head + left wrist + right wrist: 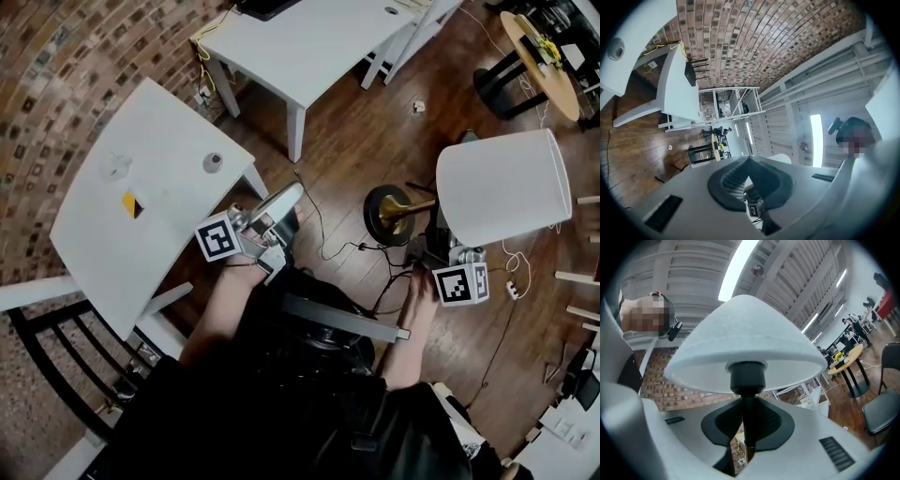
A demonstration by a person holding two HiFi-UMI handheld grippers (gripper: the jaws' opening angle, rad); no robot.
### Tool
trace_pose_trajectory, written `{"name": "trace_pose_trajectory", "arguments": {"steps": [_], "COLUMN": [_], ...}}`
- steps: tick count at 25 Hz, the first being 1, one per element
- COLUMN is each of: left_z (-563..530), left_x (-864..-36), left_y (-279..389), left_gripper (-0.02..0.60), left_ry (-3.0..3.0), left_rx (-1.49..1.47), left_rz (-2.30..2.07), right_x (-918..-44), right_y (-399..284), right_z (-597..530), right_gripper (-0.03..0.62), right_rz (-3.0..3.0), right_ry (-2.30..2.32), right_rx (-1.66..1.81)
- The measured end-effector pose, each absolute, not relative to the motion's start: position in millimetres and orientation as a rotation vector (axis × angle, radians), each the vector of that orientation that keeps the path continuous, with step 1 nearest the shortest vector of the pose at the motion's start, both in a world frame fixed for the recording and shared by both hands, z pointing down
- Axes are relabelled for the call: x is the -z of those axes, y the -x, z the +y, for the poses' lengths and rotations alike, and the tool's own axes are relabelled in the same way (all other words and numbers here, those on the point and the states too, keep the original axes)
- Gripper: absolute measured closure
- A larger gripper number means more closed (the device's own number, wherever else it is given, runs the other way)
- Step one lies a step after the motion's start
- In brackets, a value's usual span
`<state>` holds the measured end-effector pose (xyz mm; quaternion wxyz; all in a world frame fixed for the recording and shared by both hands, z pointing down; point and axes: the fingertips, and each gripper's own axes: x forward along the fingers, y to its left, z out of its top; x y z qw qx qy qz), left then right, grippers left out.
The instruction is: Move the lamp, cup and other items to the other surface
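Note:
My right gripper [439, 234] is shut on the thin dark stem [748, 427] of the lamp, just below the socket. The lamp hangs over the wooden floor, lying nearly sideways, with its white shade [504, 186] to the right and its brass stem and black round base [386, 212] to the left. In the right gripper view the shade [745, 341] fills the space above the pads. My left gripper [278, 205] is held over the floor beside the white table [112, 234], its jaws together and nothing between them [749, 161]. A small grey cup [214, 162] stands on that table.
A yellow and black item [132, 203] and a clear round item [114, 167] also lie on the left table. A second white table [309, 42] stands farther off. Cables [337, 248] trail over the floor. A black chair [56, 356] sits at the lower left, a round wooden table [539, 56] at the upper right.

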<state>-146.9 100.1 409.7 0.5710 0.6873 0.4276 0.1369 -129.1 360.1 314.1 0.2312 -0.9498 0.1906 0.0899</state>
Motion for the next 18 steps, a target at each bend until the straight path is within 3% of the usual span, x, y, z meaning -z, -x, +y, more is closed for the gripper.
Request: {"name": "trace_pose_trajectory", "arguments": {"steps": [7,18], "left_z": [99.7,100.3], "left_x": [-407.6,-397.8], "left_y": [64.9,-4.7], "left_gripper": [0.580,0.580], "left_ry": [-1.582,-1.511], "left_rx": [-0.348,-0.383], "left_rz": [1.065,1.149], "right_x": [-293.8,-265.4], "right_y": [59.5,-5.1], "right_z": [359.1,342.1], "right_gripper": [0.520,0.520], "right_rz": [0.459,0.418], "right_ry": [2.642,2.627], "right_rx": [-0.305,-0.379]}}
